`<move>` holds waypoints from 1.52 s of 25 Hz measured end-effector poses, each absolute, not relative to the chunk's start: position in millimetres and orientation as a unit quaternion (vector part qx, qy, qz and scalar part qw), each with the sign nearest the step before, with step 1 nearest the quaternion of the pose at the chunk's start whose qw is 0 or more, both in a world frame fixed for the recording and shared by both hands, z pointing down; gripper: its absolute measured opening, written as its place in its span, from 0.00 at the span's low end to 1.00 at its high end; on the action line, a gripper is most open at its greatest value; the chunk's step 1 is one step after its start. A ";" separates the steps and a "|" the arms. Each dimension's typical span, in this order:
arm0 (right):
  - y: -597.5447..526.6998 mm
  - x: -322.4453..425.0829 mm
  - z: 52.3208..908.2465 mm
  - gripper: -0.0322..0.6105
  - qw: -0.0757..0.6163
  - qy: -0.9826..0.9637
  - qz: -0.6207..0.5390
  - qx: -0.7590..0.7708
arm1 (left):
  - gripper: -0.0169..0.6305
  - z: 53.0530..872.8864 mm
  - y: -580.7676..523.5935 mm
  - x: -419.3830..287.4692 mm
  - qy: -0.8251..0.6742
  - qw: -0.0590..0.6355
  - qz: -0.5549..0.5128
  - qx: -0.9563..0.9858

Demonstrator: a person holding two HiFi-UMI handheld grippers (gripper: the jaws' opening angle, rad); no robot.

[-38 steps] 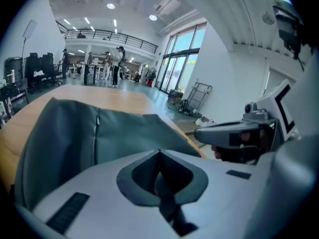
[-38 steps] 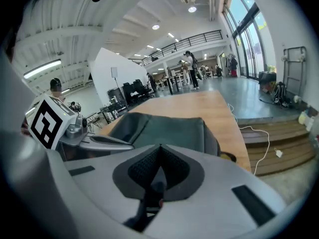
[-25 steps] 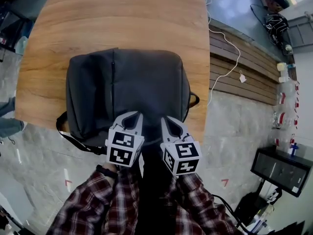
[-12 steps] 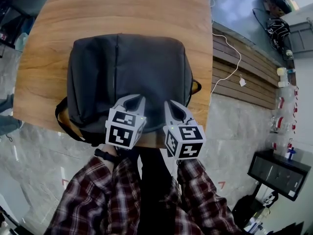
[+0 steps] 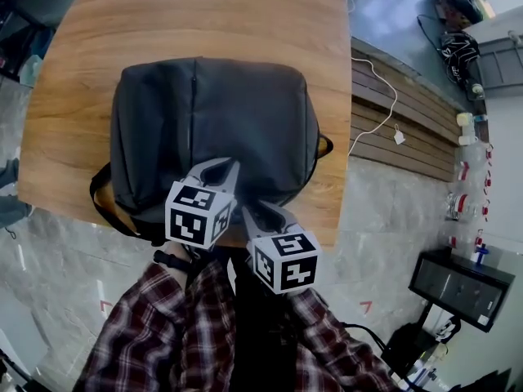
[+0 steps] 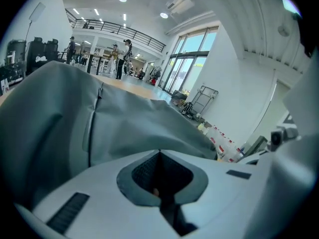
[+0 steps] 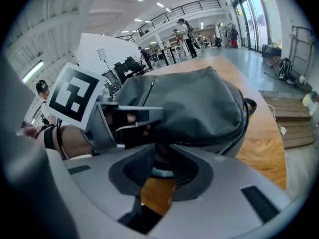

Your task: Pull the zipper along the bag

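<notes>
A dark grey backpack [image 5: 212, 113] lies flat on the wooden table [image 5: 204, 15], its near edge at the table's front. My left gripper [image 5: 231, 167] rests on the near part of the bag, jaws together, pinching a fold of the fabric [image 6: 124, 123]; the right gripper view shows it [image 7: 159, 111] just left of the bag [image 7: 194, 103]. My right gripper [image 5: 252, 211] sits right beside it at the bag's near edge. Its jaws [image 7: 160, 151] are nearly together with a dark zipper pull [image 7: 159, 159] between the tips.
The table's front edge [image 5: 327, 235] runs just under both grippers, with grey floor beyond. A black strap [image 5: 102, 198] hangs off the bag's left side and a loop [image 5: 325, 145] sticks out on the right. A white cable [image 5: 384, 109] lies on the floor boards.
My right gripper has moved left and back toward me, from the bag's right side to right beside the left gripper. The left gripper and bag have hardly moved.
</notes>
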State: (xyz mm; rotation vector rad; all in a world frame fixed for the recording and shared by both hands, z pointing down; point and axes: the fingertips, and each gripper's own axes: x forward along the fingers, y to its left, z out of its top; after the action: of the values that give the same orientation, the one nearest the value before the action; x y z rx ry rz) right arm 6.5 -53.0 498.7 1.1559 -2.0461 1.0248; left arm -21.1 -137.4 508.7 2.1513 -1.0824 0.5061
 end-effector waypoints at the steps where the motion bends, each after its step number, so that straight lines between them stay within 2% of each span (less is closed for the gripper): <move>1: -51.7 5.9 502.8 0.18 0.289 -0.760 0.391 0.431 | 0.04 507.0 -137.3 -21.7 -0.411 0.341 0.183 0.826; 5: -54.8 9.4 517.1 0.19 0.307 -0.742 0.403 0.440 | 0.04 503.5 -136.6 -23.9 -0.403 0.358 0.157 0.827; 18: -63.9 13.7 538.0 0.20 0.343 -0.686 0.435 0.471 | 0.04 502.2 -127.5 -18.4 -0.384 0.341 0.159 0.843; 21: -68.3 12.7 535.4 0.20 0.356 -0.690 0.410 0.478 | 0.04 502.9 -129.0 -17.8 -0.382 0.334 0.167 0.845; 28: -63.6 32.2 525.3 0.08 0.354 -0.694 0.364 0.510 | 0.04 503.7 -128.9 -15.3 -0.378 0.323 0.178 0.849; 38: -69.9 25.6 532.4 0.08 0.370 -0.695 0.379 0.486 | 0.04 505.9 -125.5 -11.8 -0.368 0.321 0.185 0.853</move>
State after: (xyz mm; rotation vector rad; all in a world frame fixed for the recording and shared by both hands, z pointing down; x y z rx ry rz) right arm 25.6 -69.9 532.4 1.2460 -1.7841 0.9715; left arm -11.8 -125.5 505.9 2.2416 -0.9656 0.4854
